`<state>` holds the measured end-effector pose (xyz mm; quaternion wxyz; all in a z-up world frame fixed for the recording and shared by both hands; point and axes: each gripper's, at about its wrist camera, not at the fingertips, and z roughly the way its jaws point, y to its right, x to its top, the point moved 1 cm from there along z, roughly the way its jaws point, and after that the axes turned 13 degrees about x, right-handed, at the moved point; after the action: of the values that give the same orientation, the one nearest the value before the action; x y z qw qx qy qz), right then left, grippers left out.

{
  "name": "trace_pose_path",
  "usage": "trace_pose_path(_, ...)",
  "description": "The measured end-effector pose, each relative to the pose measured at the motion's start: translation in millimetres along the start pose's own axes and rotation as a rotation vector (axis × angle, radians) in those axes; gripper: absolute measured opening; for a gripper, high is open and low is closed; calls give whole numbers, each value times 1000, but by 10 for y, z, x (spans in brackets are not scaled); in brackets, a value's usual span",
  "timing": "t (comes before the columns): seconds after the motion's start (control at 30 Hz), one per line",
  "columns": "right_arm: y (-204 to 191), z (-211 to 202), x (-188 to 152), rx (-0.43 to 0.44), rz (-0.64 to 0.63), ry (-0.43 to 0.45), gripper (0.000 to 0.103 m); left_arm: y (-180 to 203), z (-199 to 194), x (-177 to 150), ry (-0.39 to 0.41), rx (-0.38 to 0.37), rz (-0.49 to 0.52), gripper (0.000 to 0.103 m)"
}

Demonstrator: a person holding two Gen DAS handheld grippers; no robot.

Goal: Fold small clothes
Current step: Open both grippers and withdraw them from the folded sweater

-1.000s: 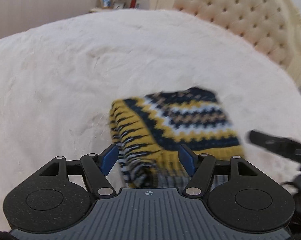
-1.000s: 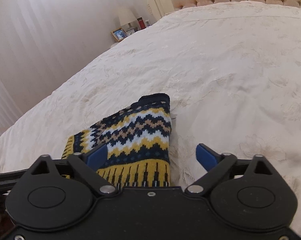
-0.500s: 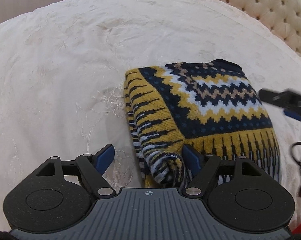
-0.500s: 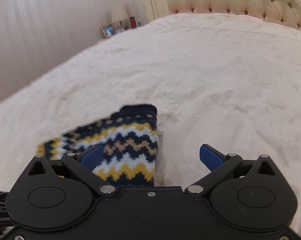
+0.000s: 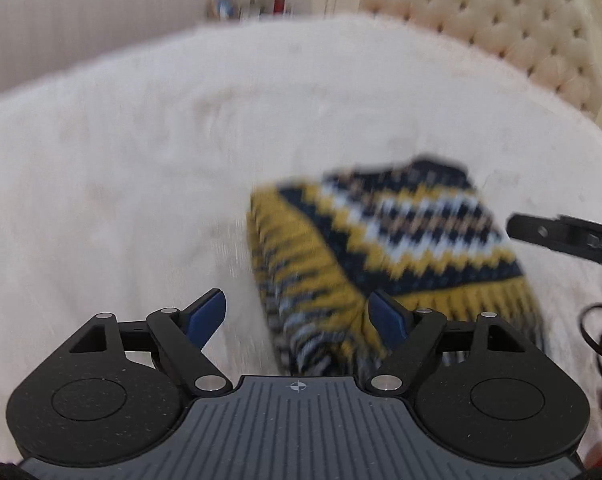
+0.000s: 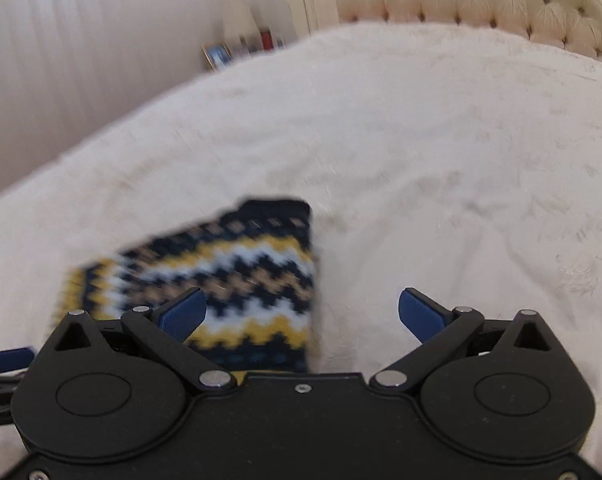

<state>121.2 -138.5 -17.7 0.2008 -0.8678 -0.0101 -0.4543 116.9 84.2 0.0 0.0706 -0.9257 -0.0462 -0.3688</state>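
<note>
— Where does the left gripper [image 5: 297, 316] stand?
— Low over the bed [image 5: 121, 168], its blue pads apart and still opening. The rolled near corner of the folded sweater [image 5: 385, 248] lies between them, but no pad presses on it.
— And the right gripper [image 6: 301, 312]?
— Pads wide apart, clamping nothing. The sweater's right edge runs up between them, with the left pad over the knit.
— Which way does the sweater point?
— In the left view, blurred, it runs from 6 o'clock at the gripper out toward 2 o'clock. The navy band is at the far end, toward the tufted headboard [image 5: 501, 20]; the yellow fringed hem is nearest.
</note>
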Motion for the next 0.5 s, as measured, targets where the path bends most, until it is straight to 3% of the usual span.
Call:
trace_pose_path(0.13,-185,-412,-19,59,-27,50,102,13,-344,42,126,38,9,78)
trace_pose_path(0.3,-337,-725,-116,115,-46,55,102,22,-747,-27,189,90,29,78)
trace_pose_path(0.37,-405,-807,-196,69,-58,44,102,40,-827,-68,167,100,48,78)
trace_pose_path(0.5,-504,-874,-393,-114,-116,28,102,9,-905,-189,67,99,33,78)
